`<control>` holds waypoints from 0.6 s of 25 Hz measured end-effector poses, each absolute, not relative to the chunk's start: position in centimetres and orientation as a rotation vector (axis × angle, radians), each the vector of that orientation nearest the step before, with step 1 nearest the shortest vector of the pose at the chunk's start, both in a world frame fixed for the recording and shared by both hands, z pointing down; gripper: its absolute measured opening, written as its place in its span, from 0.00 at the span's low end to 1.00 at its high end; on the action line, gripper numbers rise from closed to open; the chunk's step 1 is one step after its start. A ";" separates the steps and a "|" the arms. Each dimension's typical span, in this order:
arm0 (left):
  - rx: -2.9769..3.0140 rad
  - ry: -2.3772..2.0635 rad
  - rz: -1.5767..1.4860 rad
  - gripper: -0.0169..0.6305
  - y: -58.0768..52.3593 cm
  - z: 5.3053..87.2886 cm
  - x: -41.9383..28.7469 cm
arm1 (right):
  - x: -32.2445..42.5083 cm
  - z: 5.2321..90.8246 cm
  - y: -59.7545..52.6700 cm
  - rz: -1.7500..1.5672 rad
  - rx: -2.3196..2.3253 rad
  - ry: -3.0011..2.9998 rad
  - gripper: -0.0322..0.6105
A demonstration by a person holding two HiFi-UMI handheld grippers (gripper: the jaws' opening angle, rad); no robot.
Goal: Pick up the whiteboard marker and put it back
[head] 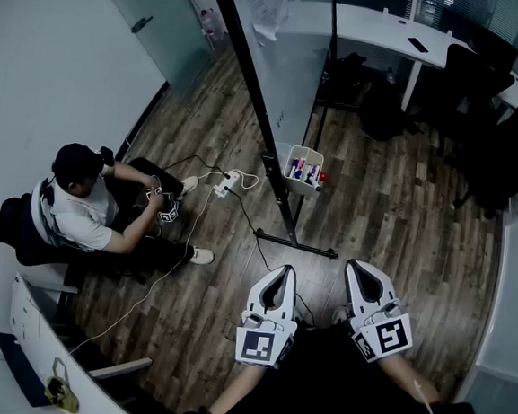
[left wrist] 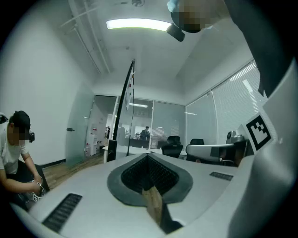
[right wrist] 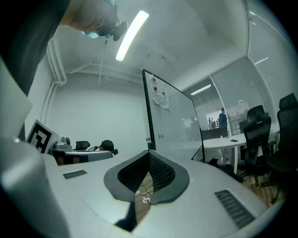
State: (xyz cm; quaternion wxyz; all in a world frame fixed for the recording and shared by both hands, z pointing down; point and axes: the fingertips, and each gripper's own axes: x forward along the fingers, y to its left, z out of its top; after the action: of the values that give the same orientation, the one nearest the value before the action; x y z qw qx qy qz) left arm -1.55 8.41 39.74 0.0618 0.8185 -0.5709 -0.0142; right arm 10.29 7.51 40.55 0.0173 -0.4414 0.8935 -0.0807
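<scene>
Both forearms (head: 406,379) reach forward from the bottom edge, holding the left gripper (head: 280,269) and right gripper (head: 356,266) level and side by side. Each has its jaws pressed together with nothing between them, as the left gripper view (left wrist: 148,157) and the right gripper view (right wrist: 150,154) show. Bare wooden floor (head: 385,213) spreads ahead of the right gripper, bounded further on and to its right by dark office chairs (head: 491,132). The whiteboard (head: 285,60) stands edge-on ahead of the left gripper, and its foot bar (head: 296,244) lies across the floor just beyond both tips. A seated person (head: 87,209) is well off to the left gripper's left, with a cable (head: 241,205) trailing between. A white bin (head: 286,155) hangs on the board's frame ahead of the grippers, past the foot bar. The whiteboard markers (head: 297,168) stand upright inside it, well apart from either gripper.
</scene>
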 end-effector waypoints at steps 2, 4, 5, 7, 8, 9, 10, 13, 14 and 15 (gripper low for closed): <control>2.461 -1.703 -0.037 0.03 8.7 40.4 -1.6 | 10.1 40.6 7.6 -0.248 -1.379 2.773 0.07; 2.461 -1.690 -0.039 0.03 8.9 40.6 -1.9 | 9.7 40.6 7.7 -0.246 -1.386 2.770 0.07; 2.463 -1.687 -0.042 0.03 9.0 40.6 -2.1 | 9.5 40.6 7.7 -0.245 -1.391 2.770 0.07; 2.466 -1.680 -0.045 0.03 9.2 40.6 -2.5 | 9.0 40.7 7.8 -0.246 -1.397 2.774 0.07; 2.467 -1.678 -0.045 0.03 9.3 40.7 -2.7 | 8.8 40.8 7.8 -0.248 -1.398 2.776 0.07; 2.470 -1.677 -0.044 0.03 9.4 40.7 -2.9 | 8.5 40.8 7.9 -0.252 -1.397 2.776 0.07; 2.476 -1.676 -0.044 0.03 9.5 40.8 -3.2 | 8.2 40.8 8.0 -0.255 -1.396 2.772 0.07; 2.486 -1.668 -0.049 0.03 10.1 40.9 -4.2 | 7.3 40.8 8.3 -0.255 -1.412 2.759 0.07; 2.483 -1.664 -0.049 0.03 10.4 40.9 -4.5 | 7.0 40.9 8.4 -0.250 -1.423 2.759 0.07; 2.479 -1.658 -0.049 0.03 10.6 41.1 -4.8 | 6.8 41.0 8.5 -0.243 -1.436 2.761 0.07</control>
State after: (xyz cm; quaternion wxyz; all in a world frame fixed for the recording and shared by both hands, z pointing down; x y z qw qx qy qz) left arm -4.77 10.56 41.06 0.0795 0.8285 -0.5541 -0.0165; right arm 6.76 8.51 41.02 0.0098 -0.4601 0.8844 -0.0779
